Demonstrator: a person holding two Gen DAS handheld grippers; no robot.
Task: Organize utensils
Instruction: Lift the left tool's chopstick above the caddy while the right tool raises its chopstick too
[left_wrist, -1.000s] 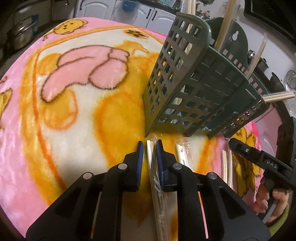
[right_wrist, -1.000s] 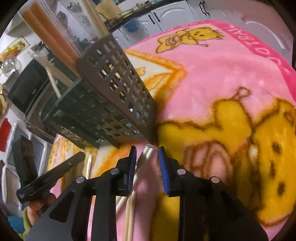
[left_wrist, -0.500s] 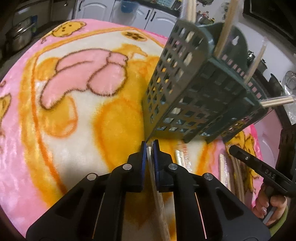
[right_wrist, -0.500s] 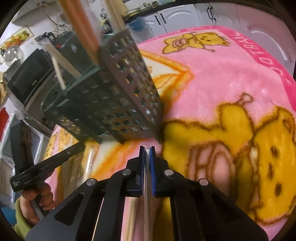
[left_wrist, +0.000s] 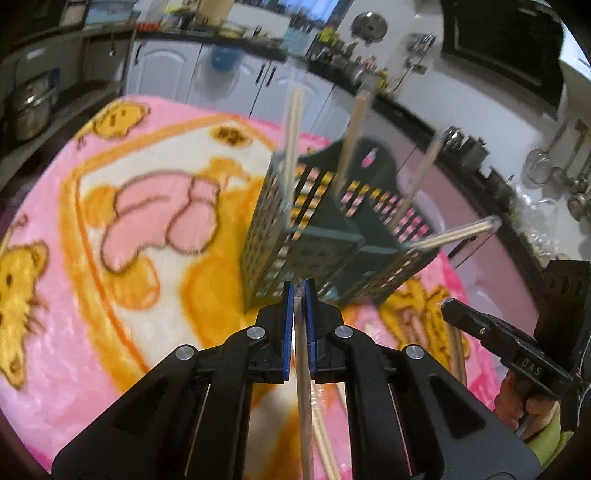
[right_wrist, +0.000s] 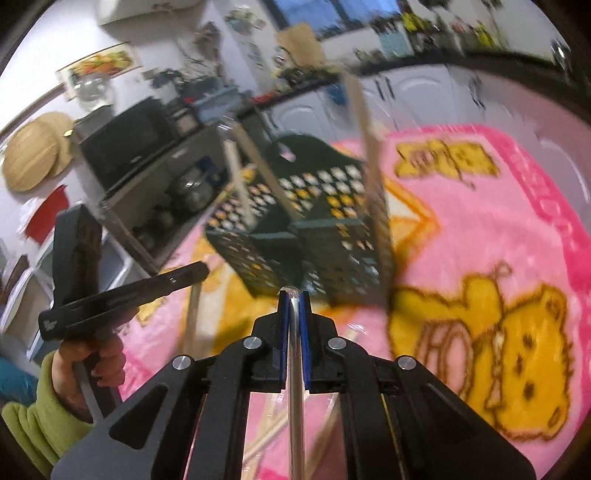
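Basically both grippers, left (left_wrist: 298, 295) and right (right_wrist: 294, 301), were clamped on wrapped chopsticks (left_wrist: 303, 387) at lower centre, aimed at the green basket (left_wrist: 314, 236) mid-frame, presumably for dropping them in.

White letters "DAS" on the black right gripper (left_wrist: 517, 354), seen from the left wrist.

I see a pink blanket (left_wrist: 55, 369) patterned with yellow bears and orange borders, a dark green lattice holder (left_wrist: 317, 236) with pale wooden chopsticks (left_wrist: 354, 140), blue pads (right_wrist: 283, 332), and a lime-green sleeve (right_wrist: 33, 432).
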